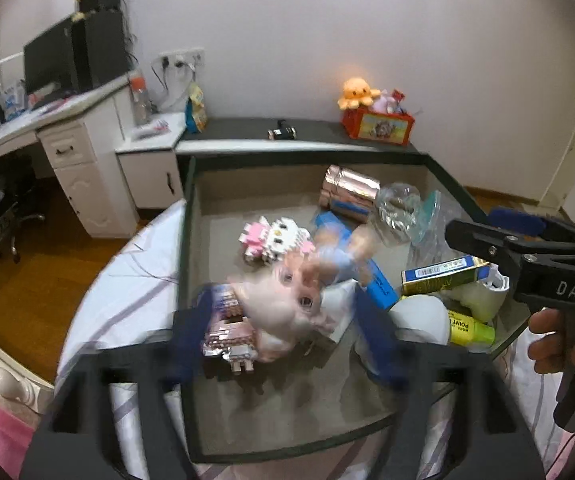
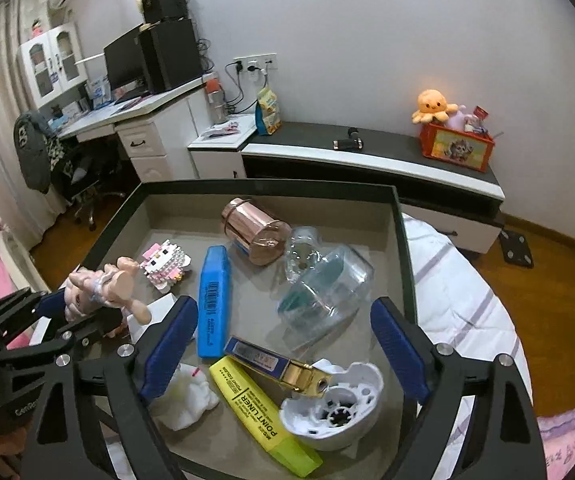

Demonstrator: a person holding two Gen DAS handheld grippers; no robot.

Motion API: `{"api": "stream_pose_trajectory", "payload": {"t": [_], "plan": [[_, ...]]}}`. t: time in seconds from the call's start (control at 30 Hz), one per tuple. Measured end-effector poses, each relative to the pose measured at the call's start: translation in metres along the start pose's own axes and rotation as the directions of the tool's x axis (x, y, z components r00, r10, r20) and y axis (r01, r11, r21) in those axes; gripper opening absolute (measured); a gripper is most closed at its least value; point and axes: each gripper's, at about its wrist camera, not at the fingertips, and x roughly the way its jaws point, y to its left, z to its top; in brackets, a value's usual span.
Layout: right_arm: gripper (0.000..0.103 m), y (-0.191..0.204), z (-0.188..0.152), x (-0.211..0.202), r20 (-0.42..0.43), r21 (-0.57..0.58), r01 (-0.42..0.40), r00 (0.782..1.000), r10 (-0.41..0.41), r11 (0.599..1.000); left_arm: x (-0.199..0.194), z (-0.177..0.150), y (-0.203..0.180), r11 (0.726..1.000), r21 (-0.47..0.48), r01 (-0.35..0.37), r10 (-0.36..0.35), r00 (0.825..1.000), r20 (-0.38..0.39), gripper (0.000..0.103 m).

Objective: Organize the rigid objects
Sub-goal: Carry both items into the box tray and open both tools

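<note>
A: Well, biggest first: tray (image 2: 401, 240) on the bed, full of hard stuff.

B: And the 2 grippers?

A: Right gripper (image 2: 283, 352) spread wide, holding nothing, hanging over the near end of the tray. Left gripper (image 1: 291, 320) pressed onto 1 small toy, up over the near left side.

B: Next biggest?

A: Clear plastic case (image 2: 327, 292) in the middle, lying on its side. Shiny copper can (image 2: 255, 232) just behind it, tipped over too. Then the long blue box (image 2: 211, 300), flat on the floor of the tray.

B: And the small toy?

A: Doll (image 2: 103, 288). Pinched at the head end, legs sticking out toward the tray, not touching the floor of it.

B: Best way to do this bit?

A: Looks like a carry and a put-down. Squeeze firm, not hard; round head, maybe slippy. Go slow: very blurry in the left view, so likely swinging.

B: Put down where?

A: Hard to tell. Maybe beside the little block kitty (image 2: 165, 266), toys with toys. Lower all the way before letting go. Keep the right gripper out of the path.
</note>
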Motion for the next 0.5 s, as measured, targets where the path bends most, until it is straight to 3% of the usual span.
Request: {"api": "stream_pose_trajectory", "payload": {"t": [0.03,0.5], "plan": [[0.090,-0.002,-0.001,-0.002,0.004,0.011,0.004,1.000,-0.004,1.000,-0.007,0.000,0.001,1.000,-0.005,-0.007,0.007,1.000,0.027,0.103],[0.090,0.007,-0.020,-0.070,0.102,0.060,0.010,0.995,-0.016,0.998,-0.079,-0.006,0.002,1.000,-0.012,-0.023,0.025,0.992,0.125,0.103]]}}
